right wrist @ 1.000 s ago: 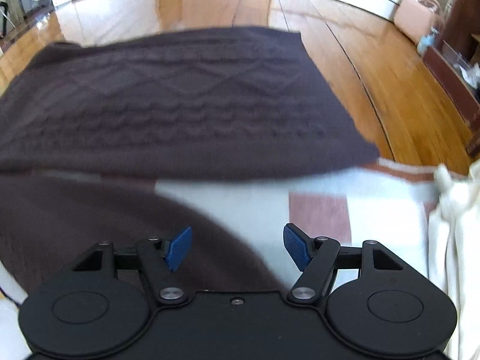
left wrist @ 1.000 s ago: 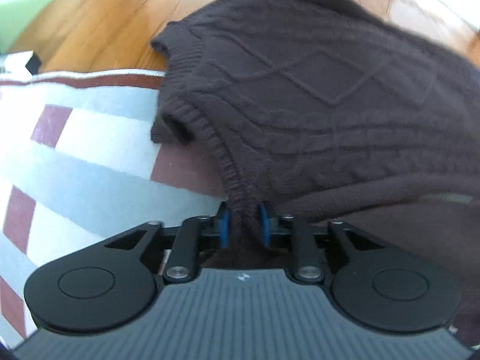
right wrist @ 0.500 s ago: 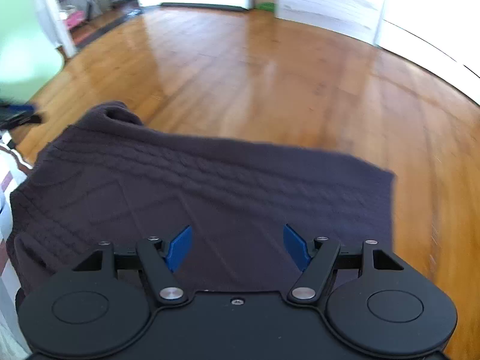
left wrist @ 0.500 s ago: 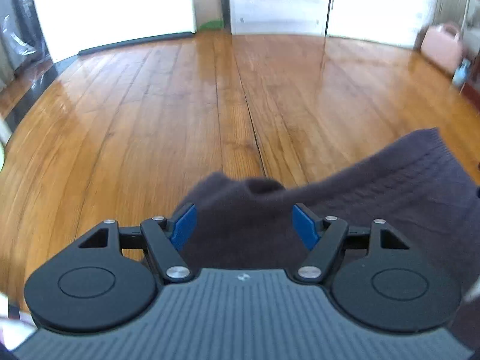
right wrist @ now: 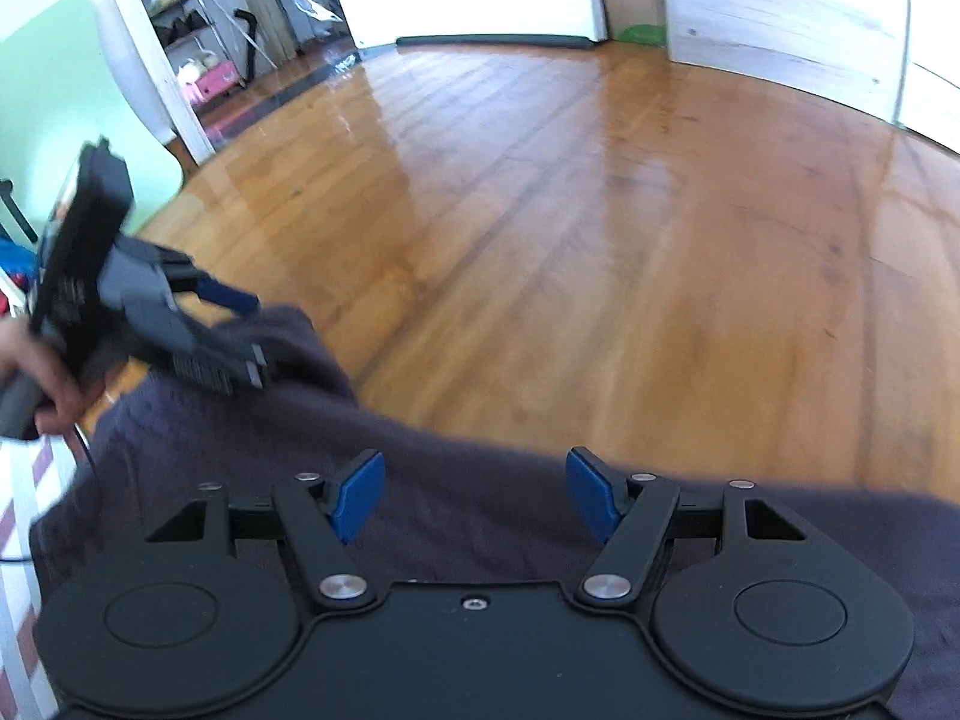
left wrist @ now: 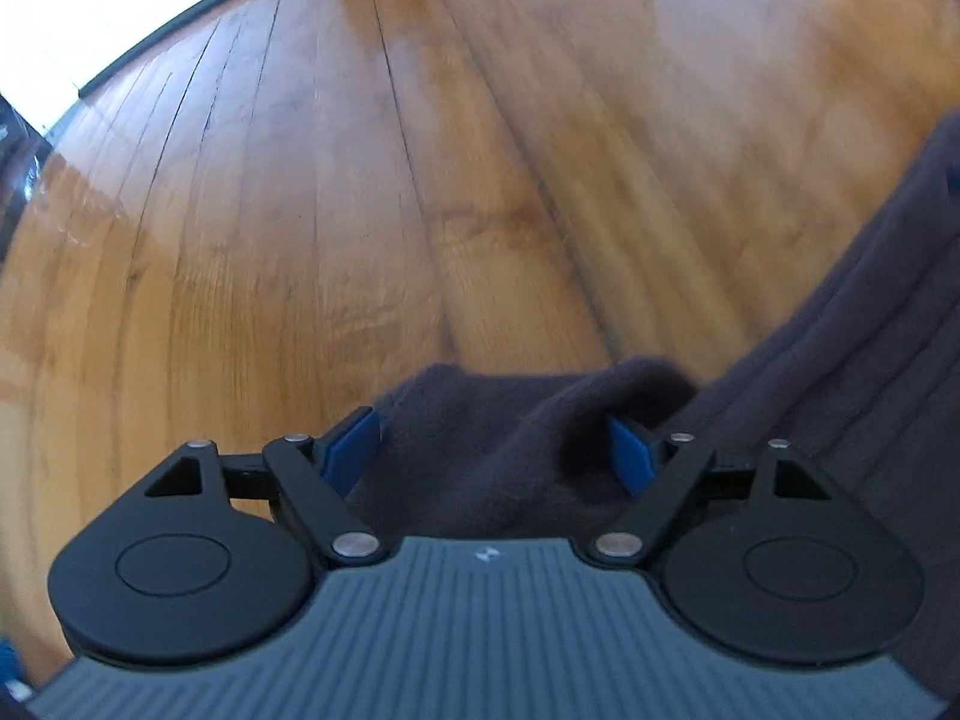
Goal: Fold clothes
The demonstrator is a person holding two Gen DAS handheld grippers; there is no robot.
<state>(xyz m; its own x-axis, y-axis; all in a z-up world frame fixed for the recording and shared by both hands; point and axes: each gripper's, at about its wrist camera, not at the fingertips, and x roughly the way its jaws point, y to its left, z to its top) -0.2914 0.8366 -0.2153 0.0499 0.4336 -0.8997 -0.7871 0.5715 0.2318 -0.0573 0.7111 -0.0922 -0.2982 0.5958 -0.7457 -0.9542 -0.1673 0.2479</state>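
Observation:
A dark brown cable-knit sweater (left wrist: 492, 450) lies with its bunched corner between my left gripper's (left wrist: 489, 456) blue pads. Those jaws are opening and stand wide. The cloth rests loose between them, and a fold drapes over the right pad (left wrist: 630, 462). In the right wrist view the sweater (right wrist: 480, 516) spreads under my right gripper (right wrist: 474, 492), which is open over its far edge with nothing pinched. The left gripper (right wrist: 252, 336) shows there too at the sweater's left corner, held by a hand (right wrist: 42, 384).
Polished wooden floor (right wrist: 600, 240) stretches beyond the sweater. A red-and-white striped blanket (right wrist: 18, 516) shows at the lower left under the sweater. A pale green chair (right wrist: 54, 120) and a cluttered shelf (right wrist: 180, 12) stand at the far left.
The left gripper, shut on the sweater's edge a second ago, now has its jaws wide apart. Both grippers swung across, from over the striped blanket to the sweater's edge facing the floor.

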